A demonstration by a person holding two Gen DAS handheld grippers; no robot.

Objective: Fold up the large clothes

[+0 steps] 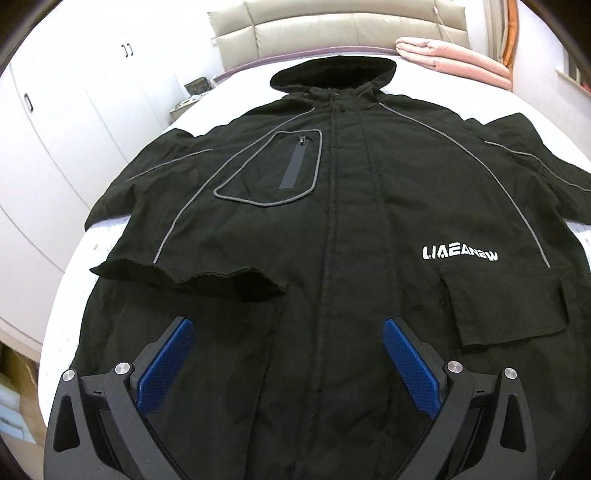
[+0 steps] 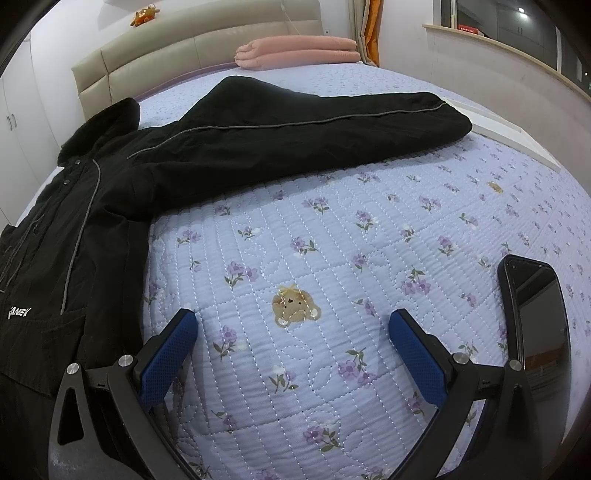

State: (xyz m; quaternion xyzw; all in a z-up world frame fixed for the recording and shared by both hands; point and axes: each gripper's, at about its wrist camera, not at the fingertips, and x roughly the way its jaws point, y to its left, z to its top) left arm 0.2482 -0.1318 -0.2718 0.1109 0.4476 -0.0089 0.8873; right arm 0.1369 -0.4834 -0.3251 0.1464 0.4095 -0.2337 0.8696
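A large black hooded jacket (image 1: 351, 206) with grey piping and white lettering lies front-up on the bed, hood toward the headboard. Its left sleeve is folded across the lower front, the cuff (image 1: 192, 280) lying on the body. My left gripper (image 1: 288, 328) is open and empty, above the jacket's lower front near the zip. In the right wrist view the jacket (image 2: 110, 177) lies at the left with its other sleeve (image 2: 332, 122) stretched out flat to the right. My right gripper (image 2: 291, 321) is open and empty, over bare quilt to the right of the jacket.
The bed has a lilac flowered quilt (image 2: 332, 240) and a beige headboard (image 1: 332, 29). A folded pink blanket (image 2: 295, 51) lies by the headboard. A black phone (image 2: 535, 325) lies on the quilt by my right gripper. White wardrobes (image 1: 55, 129) stand at the left.
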